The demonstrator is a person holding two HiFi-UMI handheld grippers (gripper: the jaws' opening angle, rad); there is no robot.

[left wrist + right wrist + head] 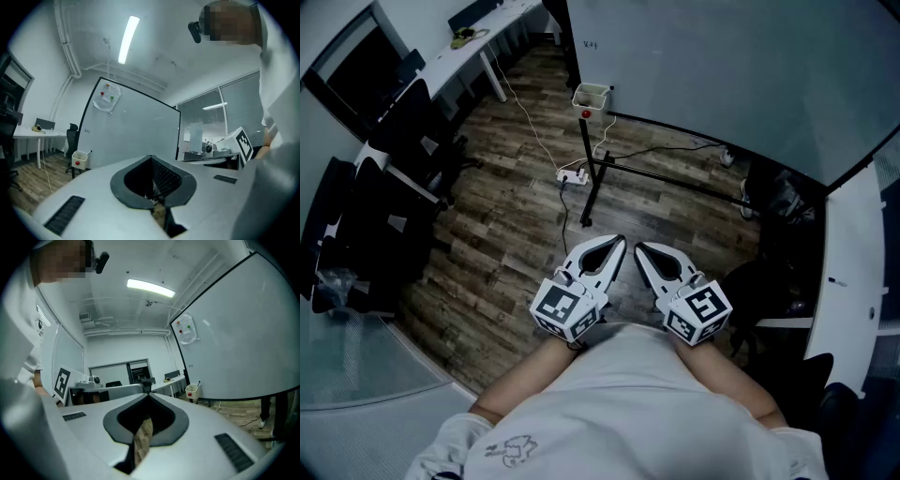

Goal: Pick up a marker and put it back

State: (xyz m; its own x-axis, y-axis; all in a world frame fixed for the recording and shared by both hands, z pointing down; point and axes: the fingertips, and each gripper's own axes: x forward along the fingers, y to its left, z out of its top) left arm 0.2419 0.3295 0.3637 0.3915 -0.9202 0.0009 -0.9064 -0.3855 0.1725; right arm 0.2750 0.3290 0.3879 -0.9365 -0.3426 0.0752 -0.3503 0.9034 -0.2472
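A small white marker holder (pixel 591 96) hangs at the bottom edge of the whiteboard (pixel 722 66), with a red round thing (pixel 586 113) on its front. In the left gripper view a marker (pixel 89 152) sticks up out of the holder (pixel 80 159). The right gripper view shows the same holder (pixel 192 391) far off. My left gripper (pixel 619 242) and right gripper (pixel 639 248) are held side by side close to the person's body, well short of the board. Both are shut, tips together, with nothing between them.
The whiteboard's black stand (pixel 592 178) rises from a wooden floor, with a white power strip (pixel 572 175) and cables beside it. Black office chairs (pixel 394 187) and a white desk (pixel 450 56) are at the left. Another white desk (pixel 853 272) runs along the right.
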